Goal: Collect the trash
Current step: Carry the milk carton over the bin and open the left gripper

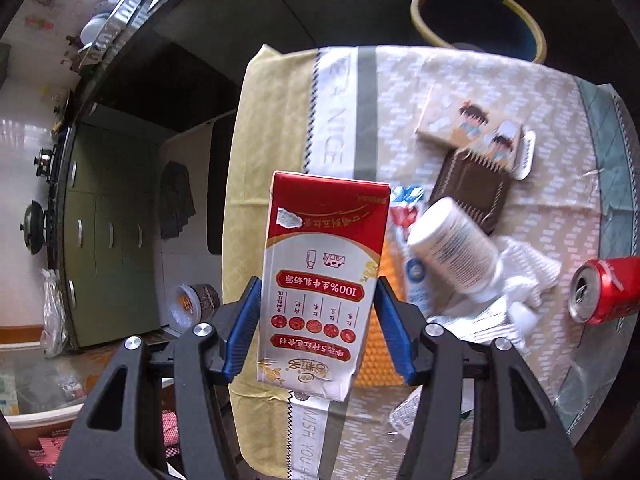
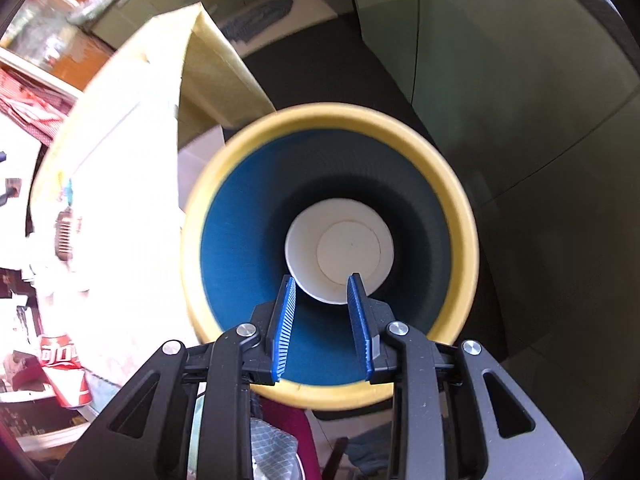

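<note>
Two grippers: left gripper [image 1: 316, 326] clamps "100%" milk carton [image 1: 320, 284]; right gripper [image 2: 322, 326] empty, parted.

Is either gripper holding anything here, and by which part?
Left gripper holds the red-and-white milk carton by its side faces, near the lower end. Right gripper holds nothing.

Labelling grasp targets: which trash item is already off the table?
The red-and-white milk carton, clamped between the left gripper's blue pads. The white bottle, red can and wrappers lie on the tablecloth.
</note>
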{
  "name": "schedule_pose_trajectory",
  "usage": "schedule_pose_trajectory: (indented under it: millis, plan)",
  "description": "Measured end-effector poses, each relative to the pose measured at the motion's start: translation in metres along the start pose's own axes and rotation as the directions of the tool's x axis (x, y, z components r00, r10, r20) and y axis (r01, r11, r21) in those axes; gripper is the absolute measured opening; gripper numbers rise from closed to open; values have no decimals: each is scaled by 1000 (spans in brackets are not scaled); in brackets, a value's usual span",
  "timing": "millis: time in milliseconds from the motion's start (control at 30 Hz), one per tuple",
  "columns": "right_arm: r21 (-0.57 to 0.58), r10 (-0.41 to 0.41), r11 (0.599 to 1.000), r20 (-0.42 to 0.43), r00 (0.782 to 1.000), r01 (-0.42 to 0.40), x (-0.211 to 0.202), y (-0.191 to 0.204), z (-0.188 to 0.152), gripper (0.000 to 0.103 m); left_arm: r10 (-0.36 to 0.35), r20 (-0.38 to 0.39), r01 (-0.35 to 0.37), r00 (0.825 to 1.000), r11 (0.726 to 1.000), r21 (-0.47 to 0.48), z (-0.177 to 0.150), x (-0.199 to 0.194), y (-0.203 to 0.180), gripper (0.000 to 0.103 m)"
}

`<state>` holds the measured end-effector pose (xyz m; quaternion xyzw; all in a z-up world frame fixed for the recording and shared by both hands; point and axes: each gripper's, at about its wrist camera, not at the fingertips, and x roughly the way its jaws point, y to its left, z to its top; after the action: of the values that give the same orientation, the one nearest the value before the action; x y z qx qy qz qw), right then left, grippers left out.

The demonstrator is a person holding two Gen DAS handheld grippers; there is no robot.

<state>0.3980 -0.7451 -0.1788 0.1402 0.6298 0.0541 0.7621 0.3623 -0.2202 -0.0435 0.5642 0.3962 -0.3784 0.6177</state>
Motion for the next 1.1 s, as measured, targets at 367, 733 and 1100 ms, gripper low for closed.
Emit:
schedule_pose_trajectory:
  millis: [367, 733, 1100]
  plan:
    - [44, 108, 992, 227, 968, -121, -106, -53, -94, 28, -89, 104, 63, 991, 973, 223, 179, -43, -134, 55]
    - [92, 107, 987, 264, 959, -135, -142, -94, -183, 30, -129, 43, 112, 991, 956, 272, 301, 49, -196, 59]
    - [12, 122, 992, 225, 967, -129, -130, -57, -163, 31, -118, 110, 112, 987, 992, 62, 247, 2, -151, 73]
